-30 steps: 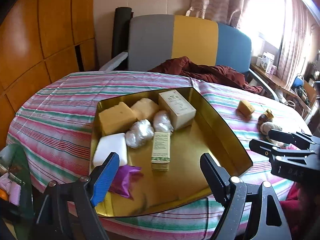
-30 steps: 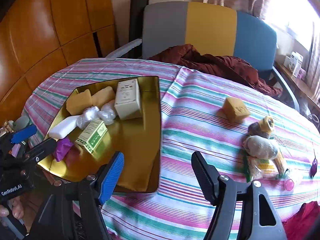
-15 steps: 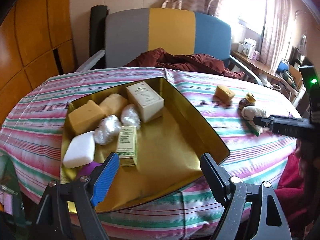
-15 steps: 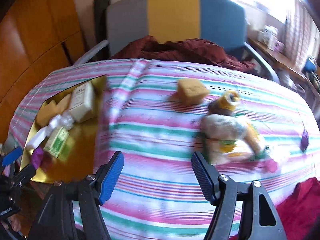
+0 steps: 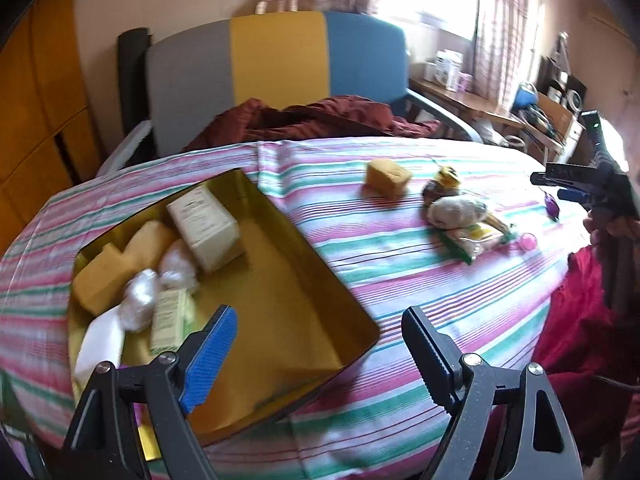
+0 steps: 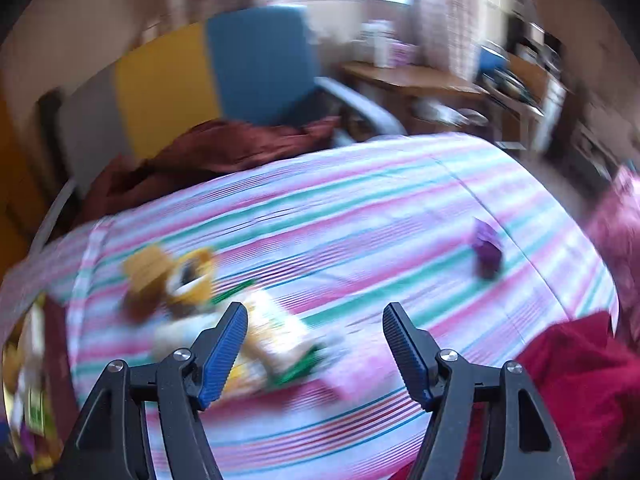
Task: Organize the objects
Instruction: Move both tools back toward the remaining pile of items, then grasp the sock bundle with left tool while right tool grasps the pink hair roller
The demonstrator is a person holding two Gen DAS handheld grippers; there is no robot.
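— Over the striped tablecloth point(image 5: 400, 280), what do your tongs hold?
— Nothing. My left gripper point(image 5: 316, 344) gapes, just opened wider, beside the gold rectangular tin point(image 5: 280, 280); my right gripper point(image 6: 316, 340) gapes above blurred yellow packets point(image 6: 276, 340).
— Any writing?
— None legible.

Gold tray point(image 5: 280, 240), pink-green striped tablecloth point(image 5: 400, 280)

Right gripper point(image 6: 314, 346) open at lower centre, empty. Blurred packets point(image 6: 276, 340) lie left of centre on the striped tablecloth point(image 6: 360, 216). Purple object point(image 6: 487, 250) sits right of centre.
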